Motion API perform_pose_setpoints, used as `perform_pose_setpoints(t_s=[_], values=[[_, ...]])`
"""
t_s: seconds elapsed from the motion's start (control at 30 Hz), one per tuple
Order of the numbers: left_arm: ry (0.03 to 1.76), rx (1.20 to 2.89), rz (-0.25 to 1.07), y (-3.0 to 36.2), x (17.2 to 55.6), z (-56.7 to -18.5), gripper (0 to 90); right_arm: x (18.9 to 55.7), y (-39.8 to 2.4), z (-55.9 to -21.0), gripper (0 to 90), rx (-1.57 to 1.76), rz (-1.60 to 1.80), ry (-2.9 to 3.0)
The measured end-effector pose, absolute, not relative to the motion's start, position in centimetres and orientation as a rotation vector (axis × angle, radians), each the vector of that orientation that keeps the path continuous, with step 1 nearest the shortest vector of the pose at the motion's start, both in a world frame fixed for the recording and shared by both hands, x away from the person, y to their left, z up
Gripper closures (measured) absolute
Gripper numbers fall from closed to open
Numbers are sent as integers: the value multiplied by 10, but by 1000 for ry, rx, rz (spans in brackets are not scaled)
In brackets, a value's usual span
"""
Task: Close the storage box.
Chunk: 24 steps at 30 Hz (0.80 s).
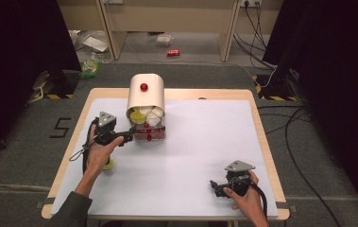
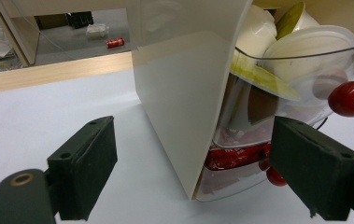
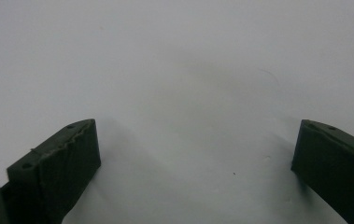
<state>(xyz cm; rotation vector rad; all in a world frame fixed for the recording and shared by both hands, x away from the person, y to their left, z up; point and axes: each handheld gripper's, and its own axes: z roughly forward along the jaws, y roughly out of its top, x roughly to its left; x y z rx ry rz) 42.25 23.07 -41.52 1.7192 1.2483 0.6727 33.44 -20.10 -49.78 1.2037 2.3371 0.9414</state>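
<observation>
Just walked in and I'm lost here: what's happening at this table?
A person works with a gripper in each hand. The left gripper is open at the front of a cream roll-top box with red knobs, which holds white and yellow dishes behind a clear cover. One red knob sits just above its right jaw. The right gripper hangs open over the bare white table cover, holding nothing.

Both the left gripper (image 1: 130, 133) and the right gripper (image 1: 217, 187) have their jaws spread wide, holding nothing.
</observation>
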Motion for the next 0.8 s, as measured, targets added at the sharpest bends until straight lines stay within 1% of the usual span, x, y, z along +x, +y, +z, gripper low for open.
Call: perform_pose_setpoints(t_s=[0.3, 0.8], values=[[1239, 1739, 666, 228, 421, -415, 194, 334, -201, -498, 12, 1206, 942, 2337], [1217, 1747, 626, 230, 412, -411, 171, 334, -201, -498, 12, 1206, 942, 2337]])
